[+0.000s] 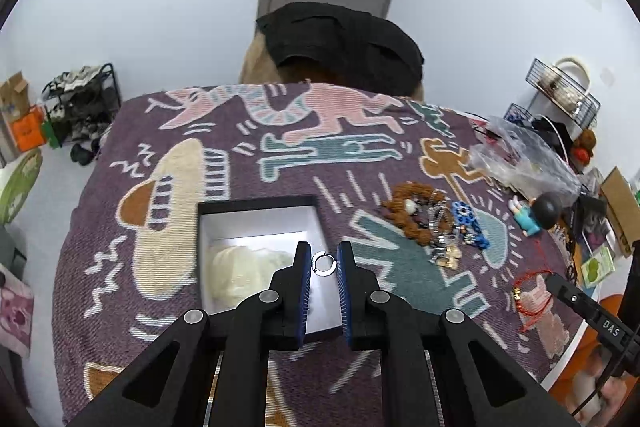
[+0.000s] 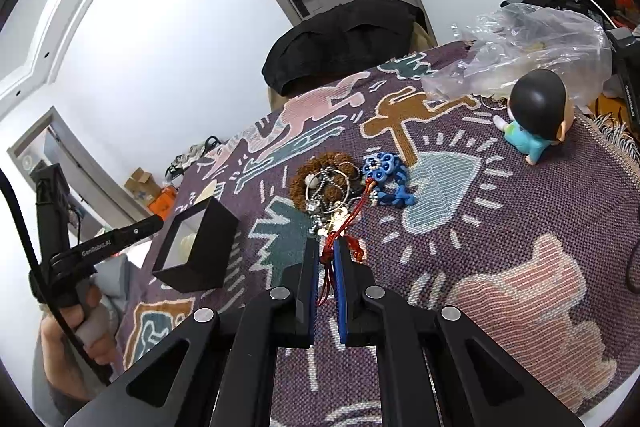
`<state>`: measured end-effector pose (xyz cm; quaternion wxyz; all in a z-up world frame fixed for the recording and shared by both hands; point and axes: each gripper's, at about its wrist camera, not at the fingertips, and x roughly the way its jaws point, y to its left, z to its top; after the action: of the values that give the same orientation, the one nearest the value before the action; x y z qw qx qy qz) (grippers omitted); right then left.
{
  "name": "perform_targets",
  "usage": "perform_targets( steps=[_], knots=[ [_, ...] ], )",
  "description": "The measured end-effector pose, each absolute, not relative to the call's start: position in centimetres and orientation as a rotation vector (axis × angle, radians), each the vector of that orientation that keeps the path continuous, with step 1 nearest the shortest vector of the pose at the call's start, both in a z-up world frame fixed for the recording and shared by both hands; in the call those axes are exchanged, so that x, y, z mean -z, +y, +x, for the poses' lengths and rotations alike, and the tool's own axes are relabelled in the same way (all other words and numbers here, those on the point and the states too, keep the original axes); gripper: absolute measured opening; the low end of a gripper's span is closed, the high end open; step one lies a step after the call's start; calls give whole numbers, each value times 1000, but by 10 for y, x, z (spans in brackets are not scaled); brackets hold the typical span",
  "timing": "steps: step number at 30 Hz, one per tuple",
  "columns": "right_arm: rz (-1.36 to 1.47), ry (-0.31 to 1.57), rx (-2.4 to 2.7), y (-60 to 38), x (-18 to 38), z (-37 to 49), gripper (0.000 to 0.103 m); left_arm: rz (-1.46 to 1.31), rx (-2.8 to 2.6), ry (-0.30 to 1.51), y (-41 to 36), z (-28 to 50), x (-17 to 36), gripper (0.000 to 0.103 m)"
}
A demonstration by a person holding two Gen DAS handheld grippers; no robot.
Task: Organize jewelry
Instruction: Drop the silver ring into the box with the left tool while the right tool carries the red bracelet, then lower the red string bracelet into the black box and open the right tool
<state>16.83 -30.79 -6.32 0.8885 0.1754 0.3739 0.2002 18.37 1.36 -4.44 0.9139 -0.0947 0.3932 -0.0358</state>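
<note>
My left gripper [image 1: 324, 257] and right gripper [image 2: 327, 253] look alike — black linkage arms, round silver pivot screws, blue ribbed pads. My left hand [image 2: 86, 339] shows bare skin and a grey sleeve — black cable alongside.

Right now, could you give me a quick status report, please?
Left claw open, silver ring between fingers, over black box. Right claw shut on red cord.

Both wrist views look forward-down, close over blanket [image 1: 120, 235]; share black box [image 2: 200, 247]
</note>
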Motion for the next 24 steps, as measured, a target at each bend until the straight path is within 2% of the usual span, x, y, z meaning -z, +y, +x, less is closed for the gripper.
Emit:
perform_targets(
  steps=[10,12,14,16,24],
  knots=[
    [318,781,-461,-276,55,171,8,-300,66,872,42,194,65,16],
    [301,774,-473,-266,50,172,8,-332,63,903,48,197,69,31],
    [288,770,-485,-257,45,174,8,-353,55,886,54,193,69,59],
    [273,766,-500,-245,39,176,8,-363,33,837,62,186,64,70],
    [233,759,-586,-196,21,186,8,-417,-5,768,90,163,52,71]
  ],
)
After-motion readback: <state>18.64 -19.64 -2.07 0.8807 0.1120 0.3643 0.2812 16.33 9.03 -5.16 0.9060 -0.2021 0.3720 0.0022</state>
